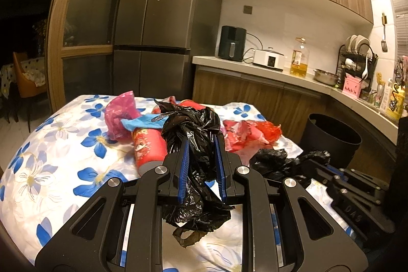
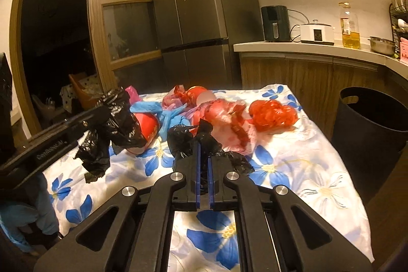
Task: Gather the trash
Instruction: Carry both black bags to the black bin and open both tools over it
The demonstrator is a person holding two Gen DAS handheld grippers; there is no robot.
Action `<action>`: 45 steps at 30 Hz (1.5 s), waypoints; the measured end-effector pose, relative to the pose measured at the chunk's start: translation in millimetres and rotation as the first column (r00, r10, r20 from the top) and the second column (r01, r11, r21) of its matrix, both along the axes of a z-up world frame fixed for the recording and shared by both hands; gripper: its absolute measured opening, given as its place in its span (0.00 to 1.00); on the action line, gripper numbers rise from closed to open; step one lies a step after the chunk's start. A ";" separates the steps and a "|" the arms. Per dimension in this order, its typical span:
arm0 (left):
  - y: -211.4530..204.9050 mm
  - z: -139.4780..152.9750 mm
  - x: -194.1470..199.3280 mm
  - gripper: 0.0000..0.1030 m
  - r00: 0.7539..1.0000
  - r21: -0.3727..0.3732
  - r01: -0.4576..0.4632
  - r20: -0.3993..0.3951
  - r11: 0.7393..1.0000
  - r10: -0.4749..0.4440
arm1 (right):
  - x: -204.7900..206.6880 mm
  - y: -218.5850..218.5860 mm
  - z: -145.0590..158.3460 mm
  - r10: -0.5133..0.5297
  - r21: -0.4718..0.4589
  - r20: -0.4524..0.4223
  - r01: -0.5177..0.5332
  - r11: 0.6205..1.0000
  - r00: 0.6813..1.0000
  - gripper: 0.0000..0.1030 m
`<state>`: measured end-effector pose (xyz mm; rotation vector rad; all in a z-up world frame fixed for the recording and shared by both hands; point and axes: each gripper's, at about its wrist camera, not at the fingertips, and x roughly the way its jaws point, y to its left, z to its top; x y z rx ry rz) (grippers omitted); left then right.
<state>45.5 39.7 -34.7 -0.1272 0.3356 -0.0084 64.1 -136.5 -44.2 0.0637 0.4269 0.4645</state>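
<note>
The left claw [image 1: 201, 159] is squeezing a black bag [image 1: 193, 129]. The bag bunches up past the claw's tips and hangs down under it too. The right claw [image 2: 203, 165] is nearly shut, and it pinches a second black bag [image 2: 188, 142] between its blue pads.

Both bags are thin plastic. They look very light and soft, and they crumple and flop. They may be a bit slippery, so a pinch on a thick, scrunched part should hold best (a loose flap could slide out).

The bin [image 2: 372, 124] stands on the floor, off to the right of the right claw and a little ahead of it. It is open at the top and looks like the place for the bags.

More trash lies on the table [image 2: 331, 182] ahead of the claws. A red wrapper [image 2: 272, 114] sits ahead and to the right of the right claw. A red can [image 1: 148, 147] is just left of the left claw. A blue scrap [image 1: 142, 121] and a pink bag [image 1: 119, 114] lie past the can.

Nothing seems to block the way to the bin. A hanging bag could drag over the red wrapper.
</note>
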 end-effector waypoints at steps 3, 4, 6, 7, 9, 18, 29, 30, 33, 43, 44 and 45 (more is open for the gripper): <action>-8.0 2.8 2.3 0.18 1.000 0.008 0.017 0.005 1.000 -0.017 | -2.6 -9.8 6.9 -0.016 0.009 0.018 0.016 1.000 1.000 0.04; -11.0 3.7 2.7 0.18 1.000 0.011 0.024 0.008 1.000 -0.024 | -3.9 -13.3 8.8 -0.023 0.013 0.024 0.023 1.000 0.999 0.04; -18.1 5.9 5.0 0.18 0.999 0.018 0.040 0.014 0.999 -0.040 | -4.9 -20.8 12.9 -0.039 0.022 0.036 0.039 0.999 0.999 0.04; -22.2 7.0 6.7 0.18 0.999 0.023 0.050 0.017 0.998 -0.050 | -4.4 -24.1 14.6 -0.047 0.025 0.039 0.046 0.999 0.998 0.04; -28.4 9.2 9.3 0.18 0.998 0.030 0.065 0.022 0.997 -0.066 | -1.7 -32.5 18.2 -0.065 0.034 0.045 0.063 0.997 0.997 0.04; -80.1 34.4 41.5 0.18 0.978 0.061 0.190 0.075 0.980 -0.195 | 16.2 -83.3 43.7 -0.220 0.077 0.104 0.212 0.974 0.970 0.04; -188.8 57.5 108.3 0.18 0.905 0.081 0.389 0.154 0.918 -0.397 | 50.4 -175.5 64.1 -0.504 0.111 0.182 0.492 0.863 0.844 0.04; -198.8 57.4 114.9 0.18 0.897 0.078 0.407 0.156 0.910 -0.414 | 54.1 -184.0 64.2 -0.524 0.117 0.183 0.511 0.852 0.832 0.04; -223.7 56.7 130.6 0.18 0.876 0.081 0.447 0.161 0.891 -0.455 | 61.2 -204.3 62.9 -0.564 0.140 0.173 0.547 0.826 0.807 0.04; -277.8 41.7 175.1 0.18 0.827 0.060 0.542 0.140 0.838 -0.545 | 81.3 -233.3 60.6 -0.613 0.149 0.165 0.595 0.790 0.773 0.04; -281.1 39.2 178.9 0.18 0.824 0.059 0.548 0.135 0.835 -0.550 | 83.2 -234.9 60.4 -0.612 0.150 0.166 0.594 0.790 0.773 0.04; -282.7 38.1 181.2 0.18 0.823 0.059 0.550 0.133 0.833 -0.553 | 85.8 -237.2 60.9 -0.613 0.151 0.168 0.594 0.790 0.772 0.04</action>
